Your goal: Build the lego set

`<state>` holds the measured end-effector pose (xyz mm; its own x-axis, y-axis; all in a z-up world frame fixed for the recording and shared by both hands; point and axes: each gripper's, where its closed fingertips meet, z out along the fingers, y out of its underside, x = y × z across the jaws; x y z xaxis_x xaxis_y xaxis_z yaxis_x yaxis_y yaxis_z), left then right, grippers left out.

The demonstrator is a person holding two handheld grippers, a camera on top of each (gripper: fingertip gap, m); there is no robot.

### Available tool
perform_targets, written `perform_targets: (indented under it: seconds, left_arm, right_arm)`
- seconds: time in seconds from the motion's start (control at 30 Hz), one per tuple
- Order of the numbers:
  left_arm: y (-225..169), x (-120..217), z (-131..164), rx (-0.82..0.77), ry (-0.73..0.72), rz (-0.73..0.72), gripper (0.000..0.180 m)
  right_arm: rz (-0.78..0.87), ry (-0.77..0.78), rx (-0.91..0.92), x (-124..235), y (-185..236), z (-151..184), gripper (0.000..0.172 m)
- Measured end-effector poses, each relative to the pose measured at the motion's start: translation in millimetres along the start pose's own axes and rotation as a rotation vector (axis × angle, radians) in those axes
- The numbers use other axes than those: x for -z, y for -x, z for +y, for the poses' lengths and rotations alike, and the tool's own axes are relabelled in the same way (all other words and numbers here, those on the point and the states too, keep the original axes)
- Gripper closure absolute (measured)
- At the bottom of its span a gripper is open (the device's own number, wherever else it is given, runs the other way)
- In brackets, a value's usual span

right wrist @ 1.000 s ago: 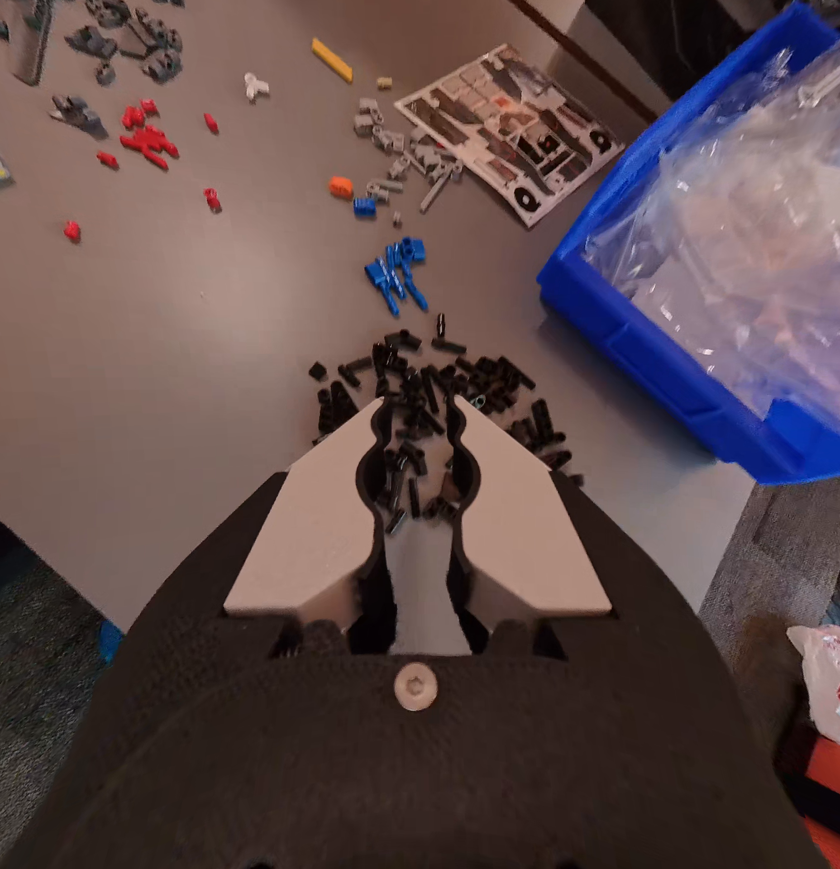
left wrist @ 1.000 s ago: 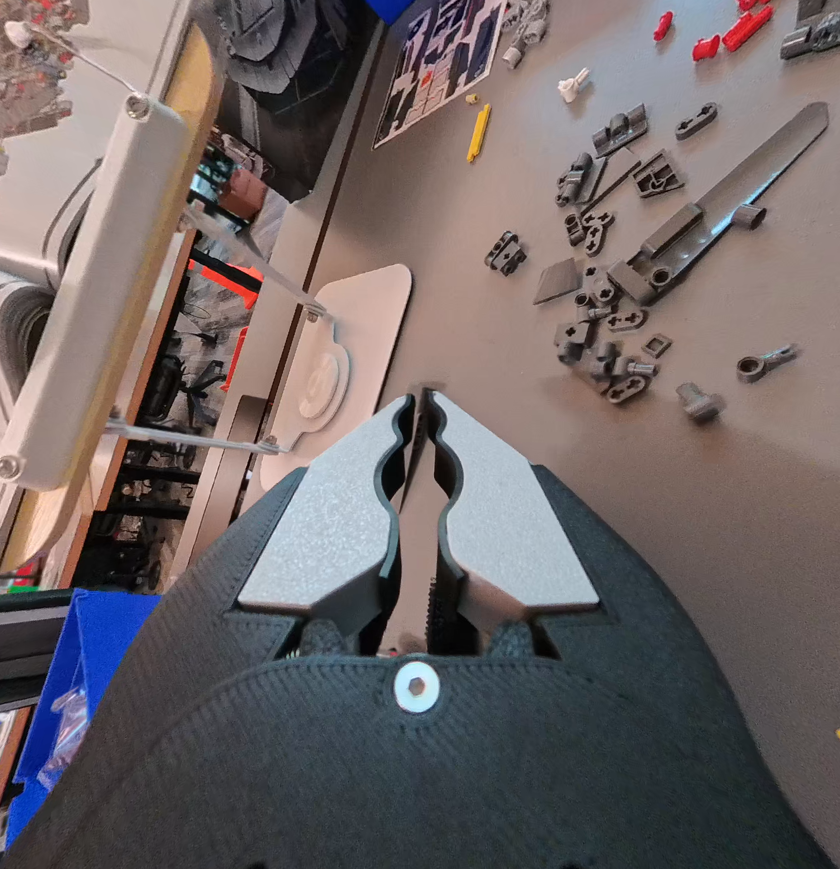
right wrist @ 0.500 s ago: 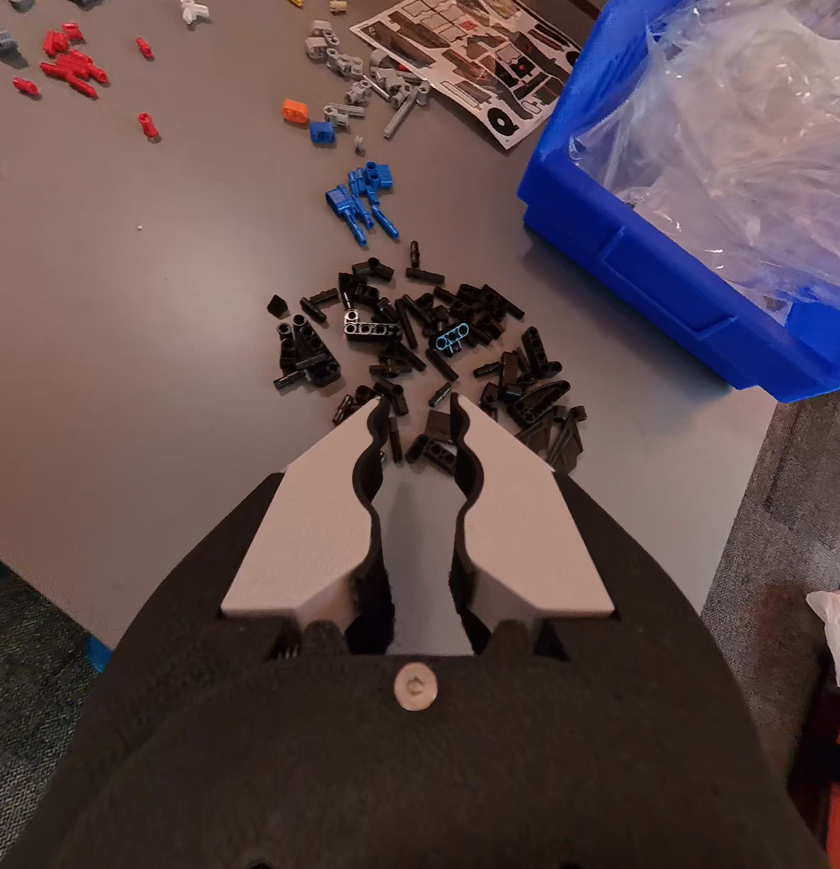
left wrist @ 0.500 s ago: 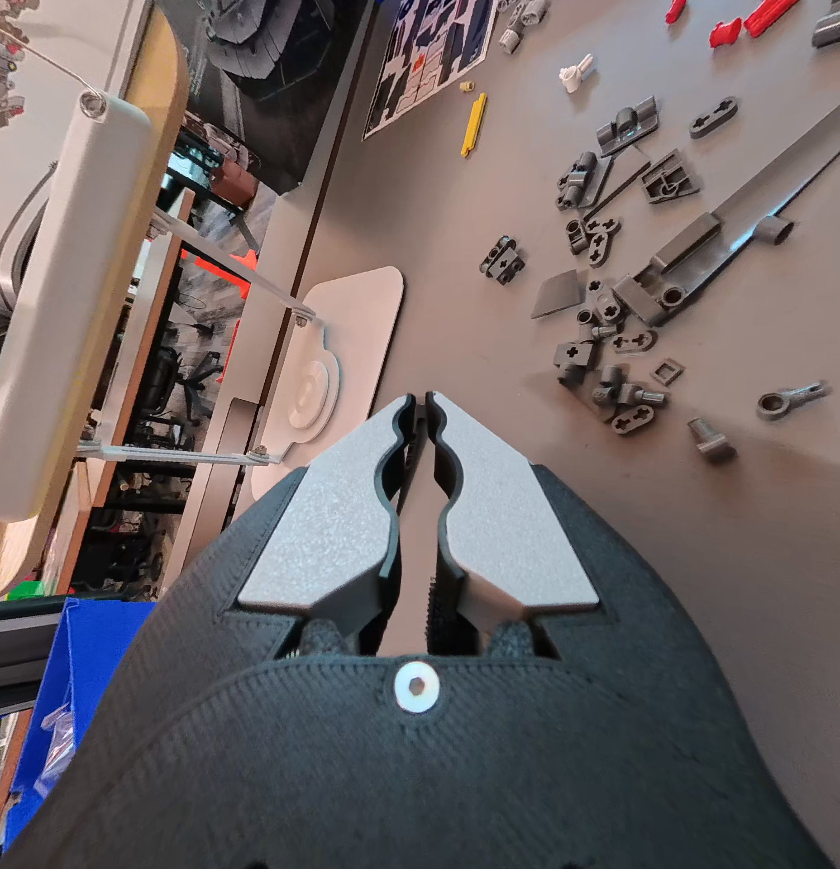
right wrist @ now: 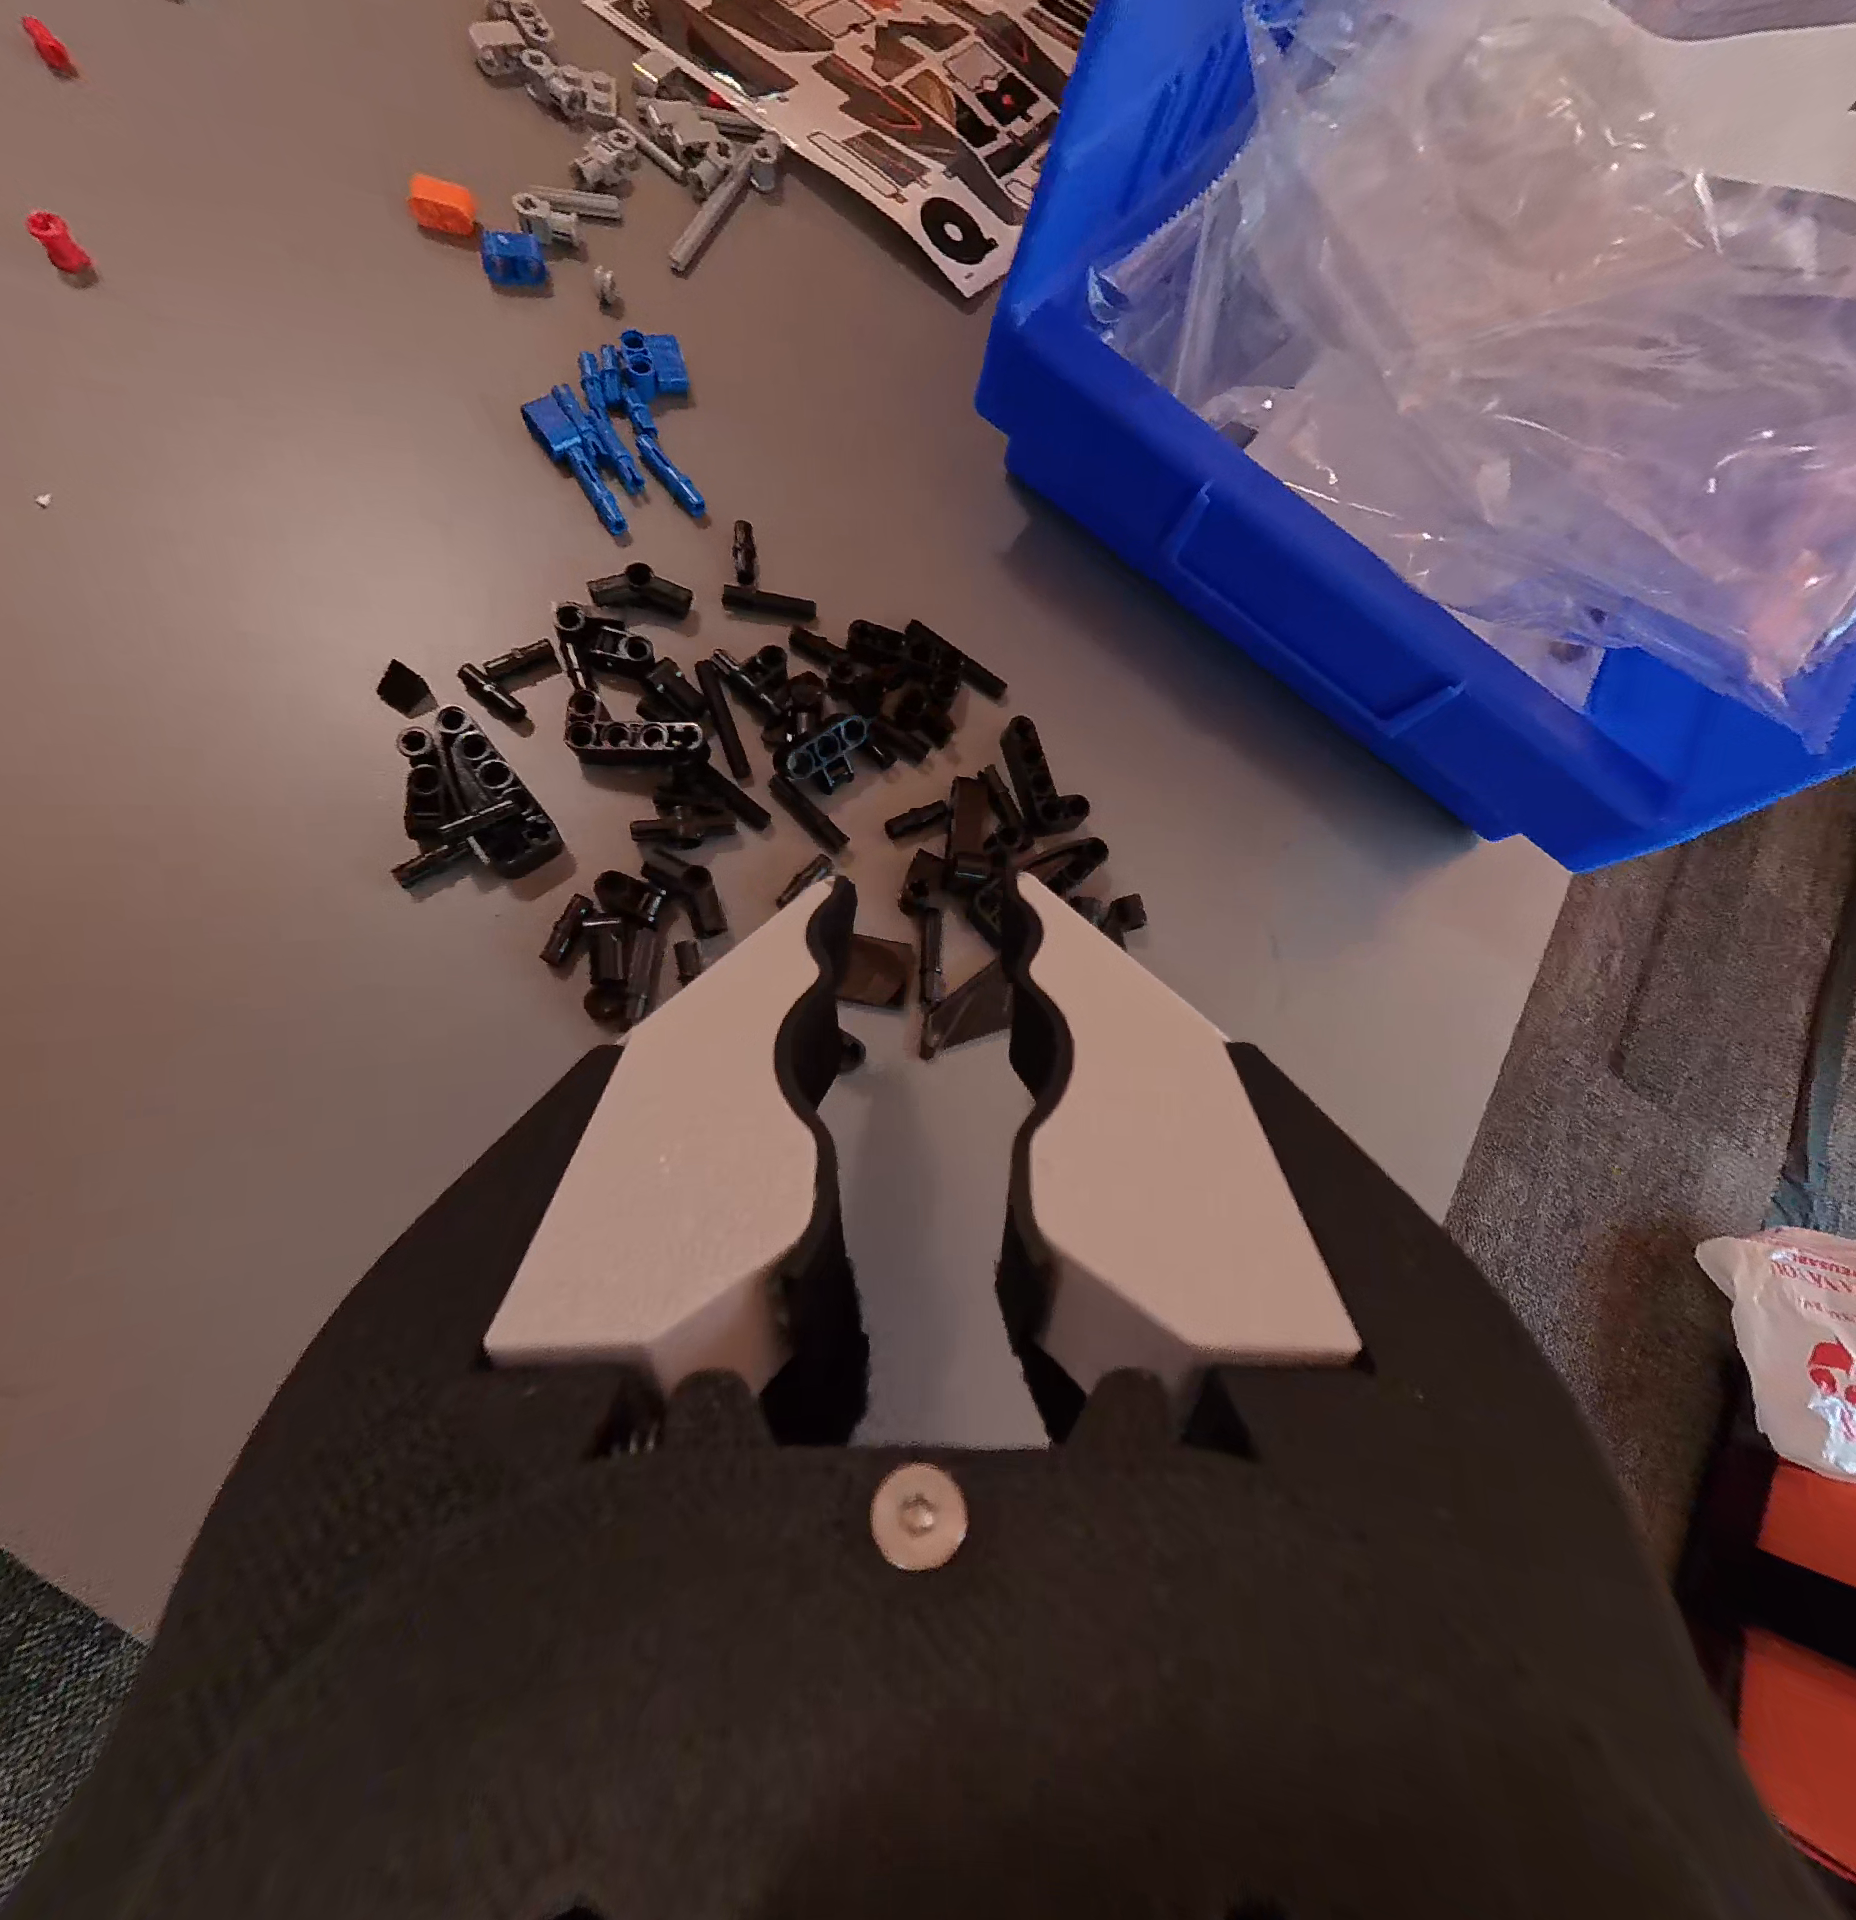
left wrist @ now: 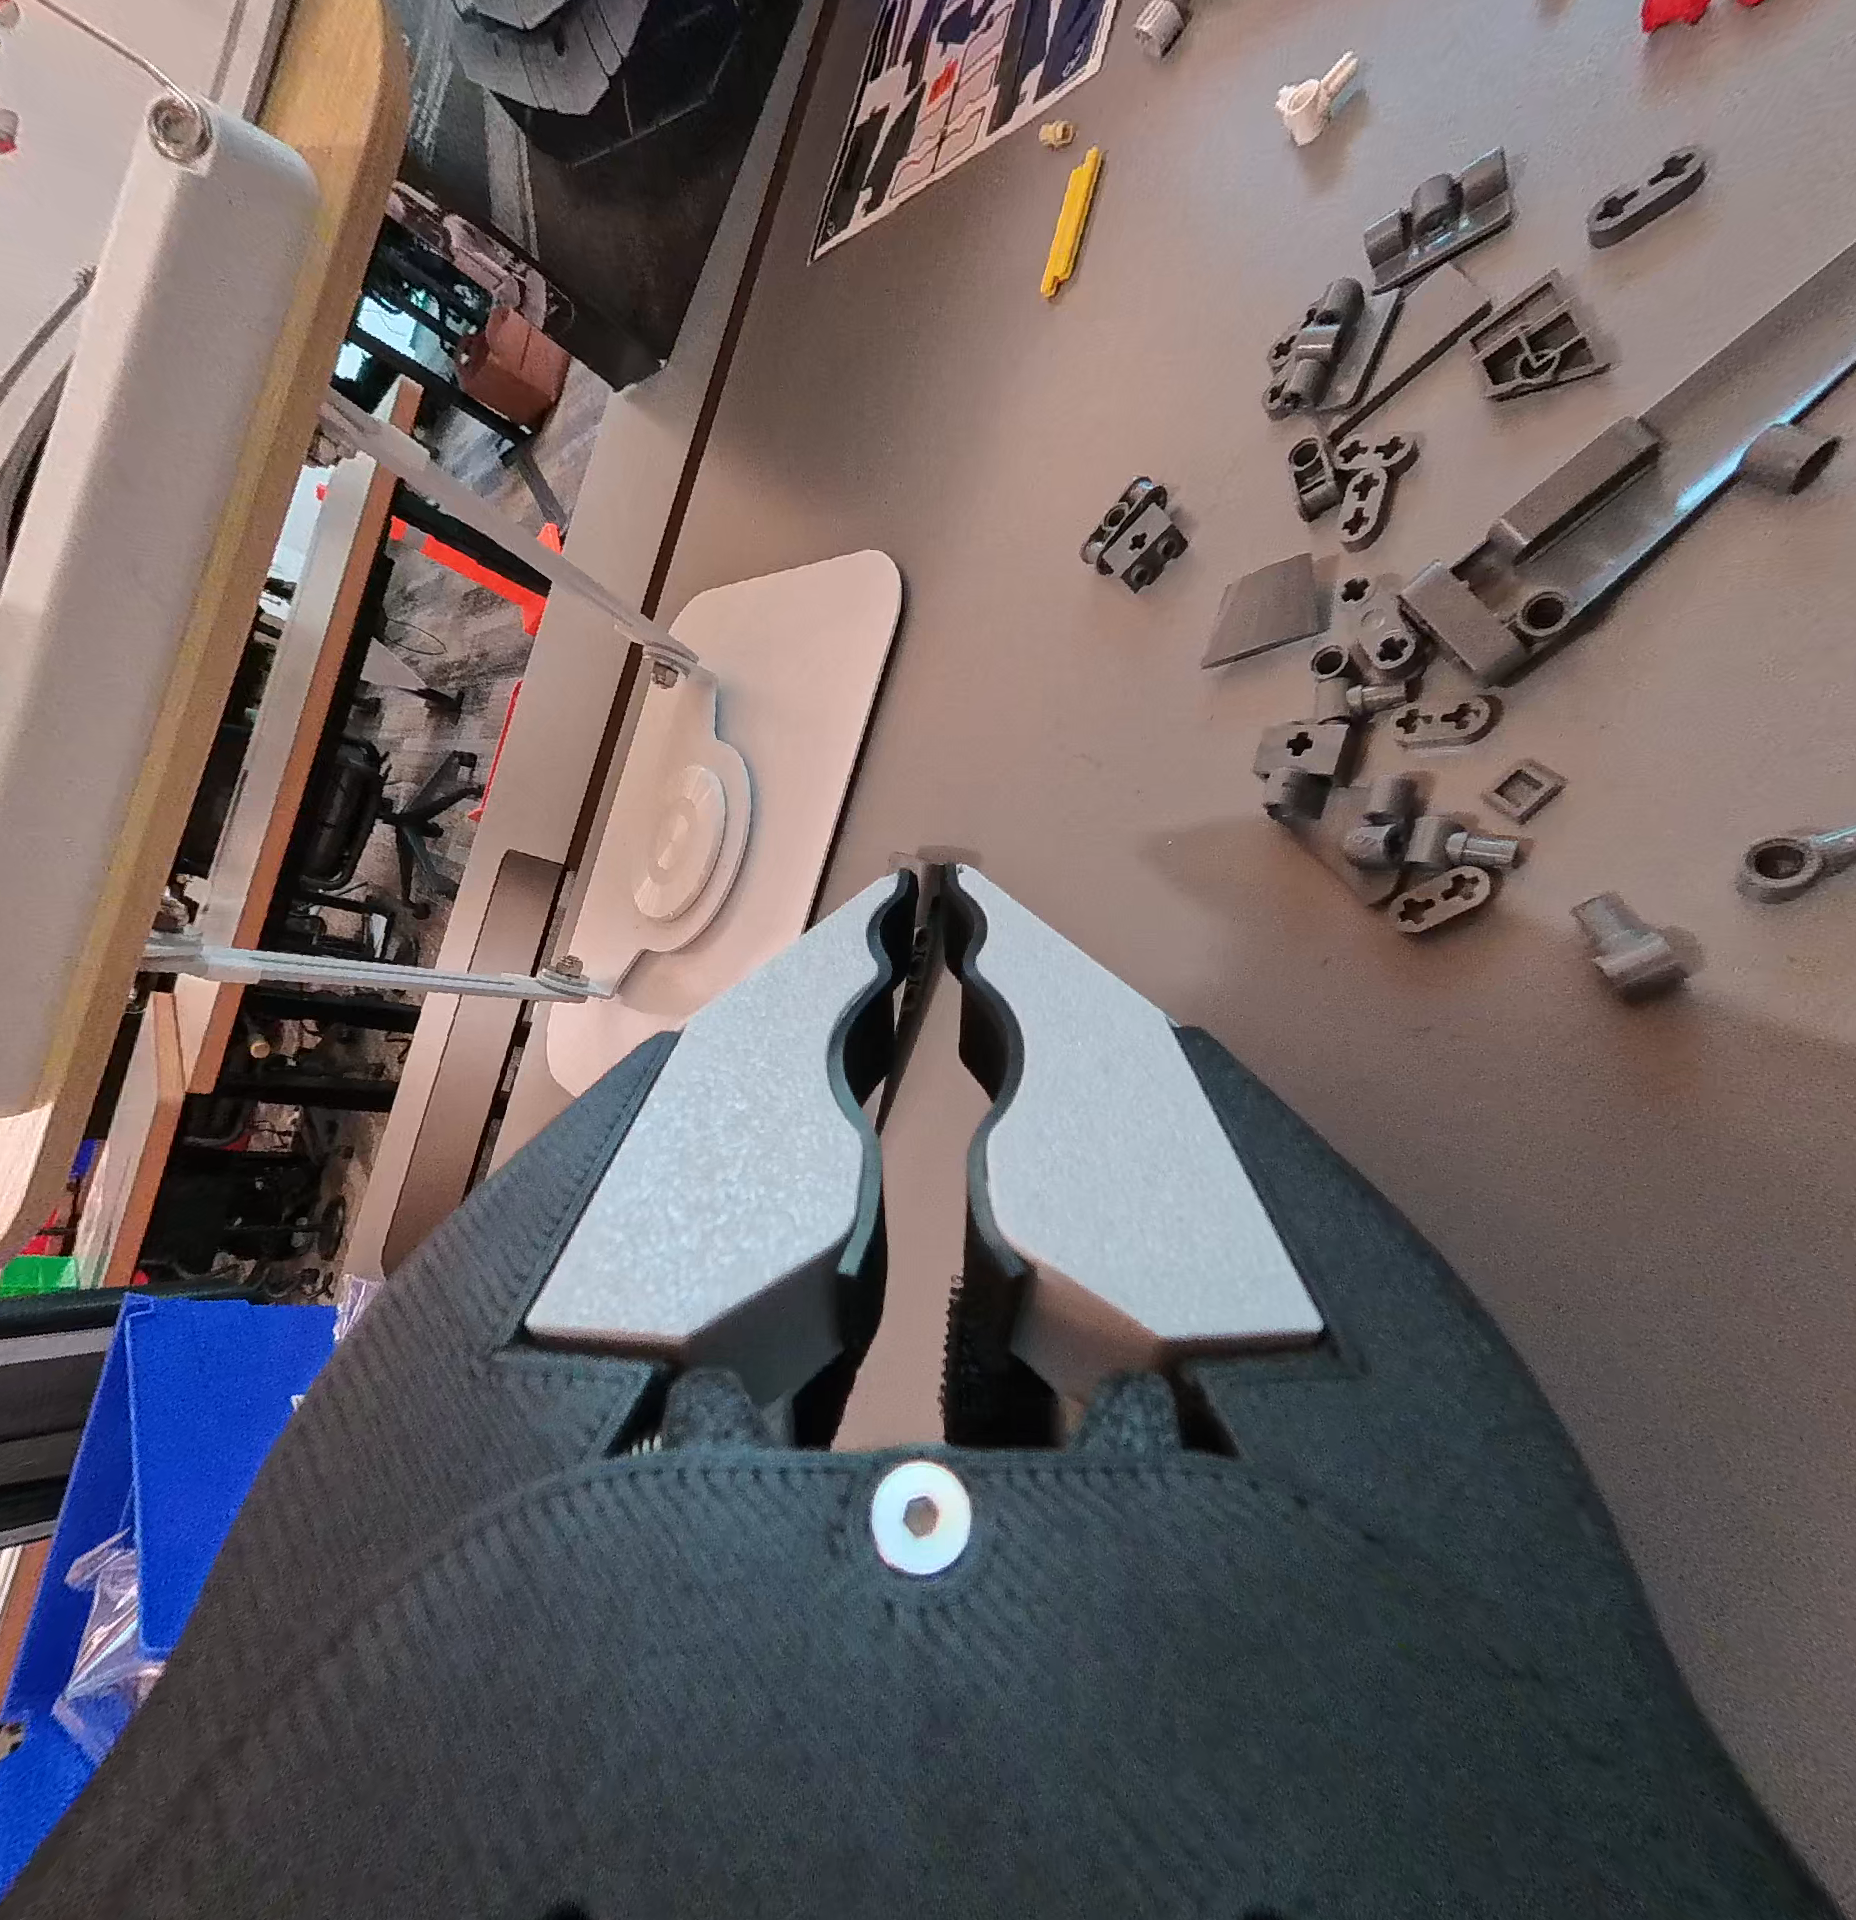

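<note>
Blue bin (right wrist: 1319, 561) holding clear plastic bags (right wrist: 1506, 343), black pieces (right wrist: 737, 748) beside

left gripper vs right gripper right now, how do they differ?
Jaws: left gripper has its tips together; right gripper is open, nothing between its tips.
Below: left is above bare table, dark grey parts off to one side; right hangs over the black parts pile beside the blue bin.
Shared: same grey fingers, black body.

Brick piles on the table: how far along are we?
Done, seemingly: pieces lie grouped by colour, black pile, blue cluster, grey pieces. In hand: left gripper is shut on a thin dark piece; right gripper hangs open over the black pile, holding nothing. Remaining: cannot tell.
</note>
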<state>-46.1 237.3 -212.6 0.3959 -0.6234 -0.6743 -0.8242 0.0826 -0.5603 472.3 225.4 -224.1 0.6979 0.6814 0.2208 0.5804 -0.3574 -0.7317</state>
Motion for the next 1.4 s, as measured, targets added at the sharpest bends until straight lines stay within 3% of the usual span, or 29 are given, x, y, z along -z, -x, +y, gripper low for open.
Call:
perform_targets:
  seconds: [0.43, 1.4]
  left_arm:
    - [0.3, -1.0, 1.6, 0.002, 0.005, 0.0, 0.178]
    - [-1.1, -1.5, 3.0, 0.002, 0.006, 0.005, 0.178]
  right_arm:
    - [-0.017, 0.077, -0.053, -5.3, -8.5, 26.2, 0.145]
    - [-0.179, 0.021, 0.028, -8.3, 38.7, 3.0, 0.151]
